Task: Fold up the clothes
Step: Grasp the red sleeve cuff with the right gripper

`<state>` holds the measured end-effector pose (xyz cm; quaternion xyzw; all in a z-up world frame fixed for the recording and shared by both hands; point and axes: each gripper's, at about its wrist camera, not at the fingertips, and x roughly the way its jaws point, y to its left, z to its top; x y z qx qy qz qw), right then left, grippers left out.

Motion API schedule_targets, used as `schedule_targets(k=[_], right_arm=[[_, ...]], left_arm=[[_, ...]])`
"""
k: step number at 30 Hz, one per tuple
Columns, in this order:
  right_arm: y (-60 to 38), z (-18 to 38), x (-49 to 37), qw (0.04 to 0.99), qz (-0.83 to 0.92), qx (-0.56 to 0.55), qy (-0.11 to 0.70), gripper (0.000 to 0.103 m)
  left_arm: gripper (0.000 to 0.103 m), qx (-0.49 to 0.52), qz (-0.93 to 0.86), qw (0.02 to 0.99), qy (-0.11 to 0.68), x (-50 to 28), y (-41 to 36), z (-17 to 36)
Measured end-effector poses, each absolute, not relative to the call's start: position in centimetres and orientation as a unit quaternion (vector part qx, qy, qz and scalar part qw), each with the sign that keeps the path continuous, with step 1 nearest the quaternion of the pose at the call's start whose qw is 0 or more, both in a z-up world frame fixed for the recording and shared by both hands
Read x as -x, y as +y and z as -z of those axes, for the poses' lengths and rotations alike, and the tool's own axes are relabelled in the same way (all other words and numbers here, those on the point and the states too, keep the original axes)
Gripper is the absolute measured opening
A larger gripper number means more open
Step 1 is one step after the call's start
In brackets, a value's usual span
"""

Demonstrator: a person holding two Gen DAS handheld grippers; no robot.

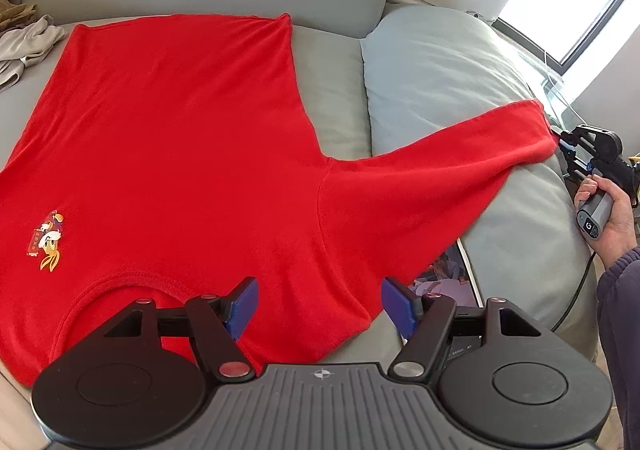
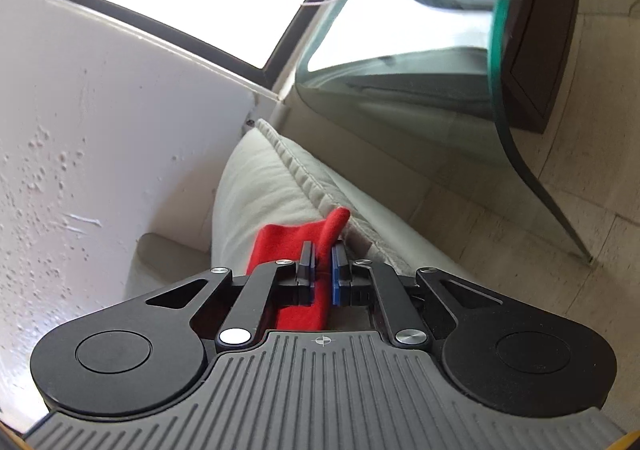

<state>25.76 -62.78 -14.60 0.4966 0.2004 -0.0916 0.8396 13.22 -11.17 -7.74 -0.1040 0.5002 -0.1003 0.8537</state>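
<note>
A red long-sleeved shirt (image 1: 168, 138) with a small cartoon print lies flat on the grey sofa seat (image 1: 332, 74), collar nearest me. Its right sleeve (image 1: 440, 170) is stretched out over the sofa's pale armrest cushion (image 1: 432, 66). My left gripper (image 1: 319, 304) hovers open just above the shoulder area, blue pads wide apart with nothing between them. My right gripper (image 1: 560, 140), held in a person's hand, is shut on the sleeve's cuff. In the right wrist view the red cuff (image 2: 320, 246) is pinched between the right gripper's (image 2: 323, 258) pads.
A pile of beige and grey clothes (image 1: 24, 42) lies at the sofa's far left. A magazine (image 1: 448, 278) sits under the sleeve near the armrest. A glass table (image 2: 400, 62) stands beyond the armrest, with a white wall (image 2: 80, 130) and window behind.
</note>
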Motion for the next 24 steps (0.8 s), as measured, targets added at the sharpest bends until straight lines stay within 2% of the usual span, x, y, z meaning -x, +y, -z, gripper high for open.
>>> schedule_targets(k=[8,12,21,24], right_arm=[[-56.7,4.7,-24.8,0.922,0.128,-0.315,0.187,0.007],[-49.0,-1.2,-23.8,0.957,0.108,-0.196,0.183,0.007],[-23.2,-4.2,-19.7,0.984,-0.067,0.018,0.166,0.007],[-16.1,-2.1,-18.0,0.976,-0.105,0.022,0.189,0.007]], left_arm=[[0.067,0.129,0.099,0.866,0.473,-11.9,-8.9,6.6],[0.067,0.152,0.087,0.877,0.447,-10.5,-5.6,5.7],[0.067,0.222,-0.028,0.887,0.403,-6.1,6.9,5.7],[0.066,0.253,-0.079,0.881,0.393,-4.5,11.5,6.1]])
